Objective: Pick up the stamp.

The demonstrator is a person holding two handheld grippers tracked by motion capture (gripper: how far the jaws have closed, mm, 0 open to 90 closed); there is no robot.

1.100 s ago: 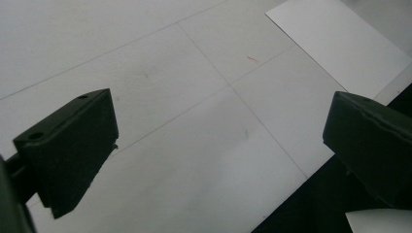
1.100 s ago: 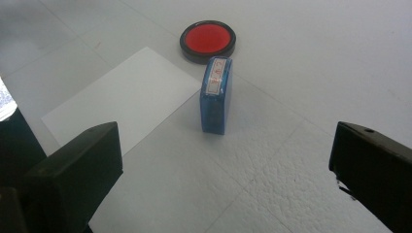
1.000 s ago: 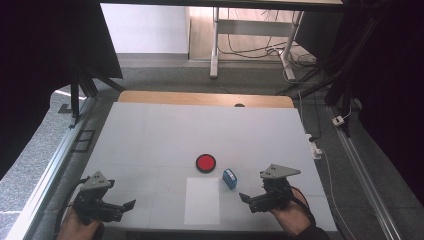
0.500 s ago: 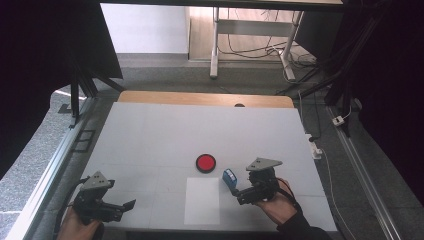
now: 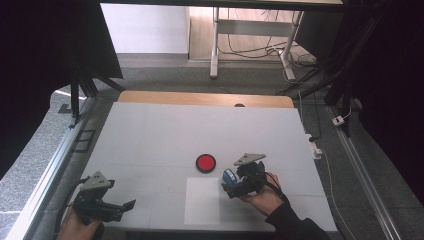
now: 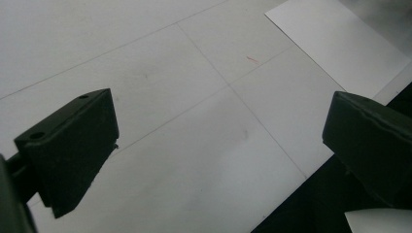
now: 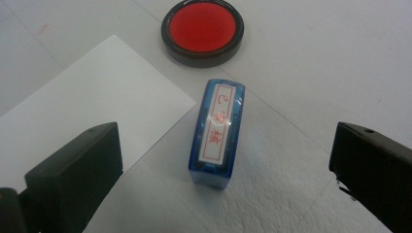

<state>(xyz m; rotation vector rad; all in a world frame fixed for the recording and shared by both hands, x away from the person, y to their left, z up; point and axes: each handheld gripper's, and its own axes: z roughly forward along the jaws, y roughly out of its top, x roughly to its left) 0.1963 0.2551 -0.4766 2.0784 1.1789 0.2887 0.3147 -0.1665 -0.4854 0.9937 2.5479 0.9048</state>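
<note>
The right gripper [image 5: 231, 186] sits at the near right of the white table [image 5: 150, 135], jaws spread wide and holding nothing, directly over the blue stamp [image 5: 229, 175]. In the right gripper view the blue stamp [image 7: 217, 131] lies flat on the table between the two jaws, clear of both, with open room on either side; its white label with red characters faces up. Its near-left flank lies just beside the corner of the white paper sheet [image 7: 92, 111], and the round red ink pad [image 7: 202, 30] lies just beyond its far end, apart from it. The high view places the red ink pad [image 5: 205, 163] near the table's centre, with the white paper sheet [image 5: 202, 200] nearer the person and reaching close to the near edge. The left gripper [image 5: 125, 206] is at the near left corner, well apart from these items, jaws also wide and empty. The left gripper view shows bare table surface between its jaws, the dark near edge of the table at lower right, and the white paper sheet [image 6: 340, 43] at the upper right.
</note>
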